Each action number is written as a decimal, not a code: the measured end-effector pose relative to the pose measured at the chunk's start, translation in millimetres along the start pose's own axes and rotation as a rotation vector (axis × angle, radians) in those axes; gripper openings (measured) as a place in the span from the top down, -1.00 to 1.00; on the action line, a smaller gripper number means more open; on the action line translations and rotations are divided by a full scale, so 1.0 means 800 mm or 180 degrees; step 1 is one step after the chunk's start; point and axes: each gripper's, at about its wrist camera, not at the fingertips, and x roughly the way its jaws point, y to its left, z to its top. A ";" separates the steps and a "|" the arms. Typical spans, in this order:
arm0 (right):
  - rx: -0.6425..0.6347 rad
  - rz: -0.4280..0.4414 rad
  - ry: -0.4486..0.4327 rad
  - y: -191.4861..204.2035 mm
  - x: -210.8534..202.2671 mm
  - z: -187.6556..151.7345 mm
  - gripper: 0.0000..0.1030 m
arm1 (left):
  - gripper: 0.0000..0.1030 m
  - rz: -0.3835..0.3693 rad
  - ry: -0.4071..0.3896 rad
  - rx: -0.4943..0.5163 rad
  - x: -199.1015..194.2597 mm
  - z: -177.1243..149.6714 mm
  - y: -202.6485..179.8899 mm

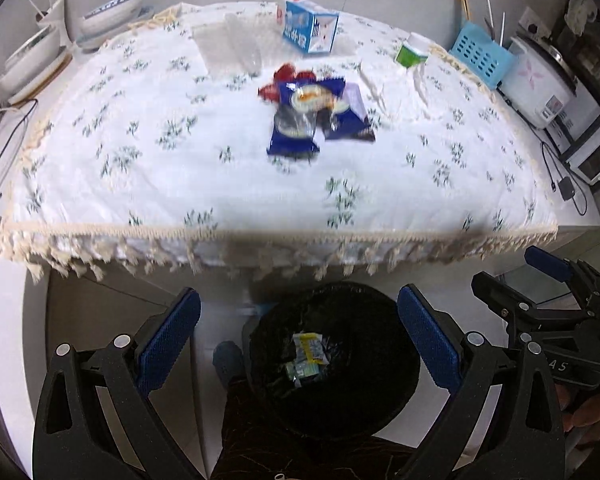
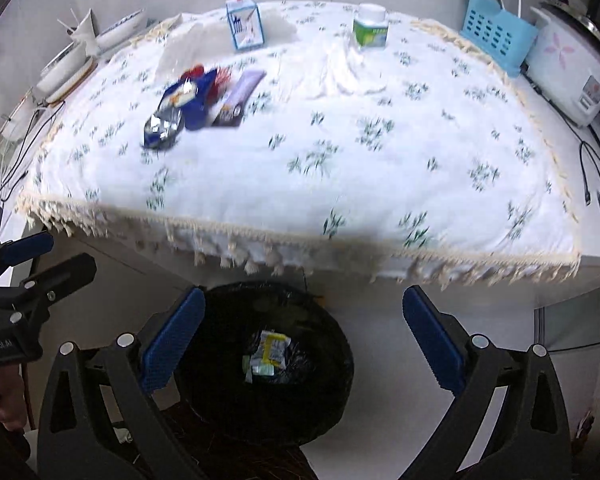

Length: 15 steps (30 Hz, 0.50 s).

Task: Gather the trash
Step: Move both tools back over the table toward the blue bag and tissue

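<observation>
A pile of snack wrappers [image 1: 314, 114] in blue, red and purple lies mid-table on the floral cloth; it also shows in the right wrist view [image 2: 198, 102]. A black bin [image 1: 334, 364] stands on the floor below the table's front edge, with a yellow-white wrapper [image 1: 308, 354] inside; the bin [image 2: 268, 360] and wrapper [image 2: 270, 352] show in the right wrist view too. My left gripper [image 1: 298, 330] is open and empty above the bin. My right gripper [image 2: 304, 332] is open and empty, just right of the bin. A blue-white milk carton [image 1: 308, 26] and a green-labelled tub [image 1: 412, 50] stand at the back.
Stacked bowls and plates [image 1: 40, 52] sit at the back left. A blue plastic basket [image 1: 480, 54], a rice cooker [image 1: 540, 80] and a small oven [image 1: 592, 152] line the right side. Cables [image 1: 4, 136] hang at the left. The fringed tablecloth edge [image 1: 260, 240] overhangs the front.
</observation>
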 end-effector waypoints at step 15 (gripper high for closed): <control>0.0053 -0.0053 -0.0231 -0.022 -0.007 0.093 -0.85 | -0.88 -0.0031 -0.0033 0.0012 0.000 0.092 -0.006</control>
